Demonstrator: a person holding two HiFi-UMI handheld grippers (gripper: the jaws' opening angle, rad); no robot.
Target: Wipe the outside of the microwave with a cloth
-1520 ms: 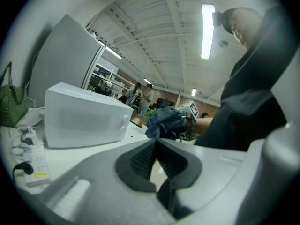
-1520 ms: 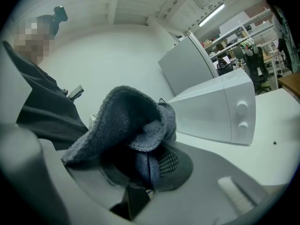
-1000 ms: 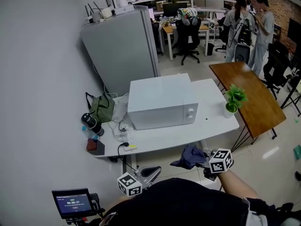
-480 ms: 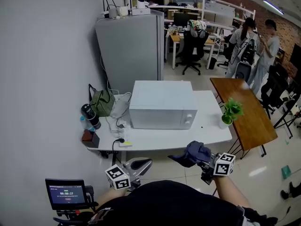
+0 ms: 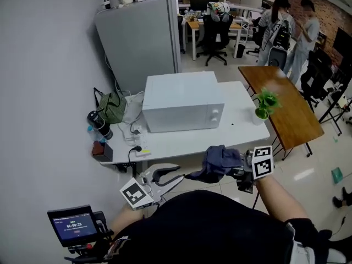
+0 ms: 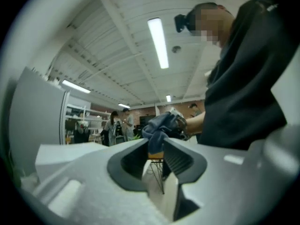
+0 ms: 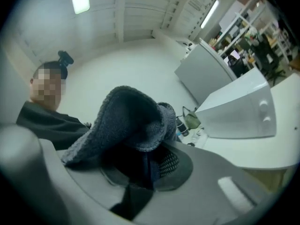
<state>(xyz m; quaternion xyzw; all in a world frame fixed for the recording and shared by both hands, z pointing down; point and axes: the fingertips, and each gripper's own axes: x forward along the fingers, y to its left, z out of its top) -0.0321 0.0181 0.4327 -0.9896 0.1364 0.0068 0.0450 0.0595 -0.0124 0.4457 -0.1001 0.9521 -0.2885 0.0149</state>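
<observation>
The white microwave stands on the white table with its door and two knobs facing me; it also shows in the right gripper view. My right gripper hangs in front of the table's near edge, shut on a dark blue cloth that bunches over its jaws. My left gripper is level to its left, apart from the table. Its jaws have just been opening and stand slightly parted with nothing between them. The cloth shows beyond them.
A tall grey cabinet stands behind the table. A green bag, a dark bottle and cables lie at the table's left end, and a potted plant at its right. A wooden table and two people are further right.
Both grippers have risen toward the table's front edge. The left gripper's jaws have parted a little and it has rolled. The cloth stays in the right gripper.
</observation>
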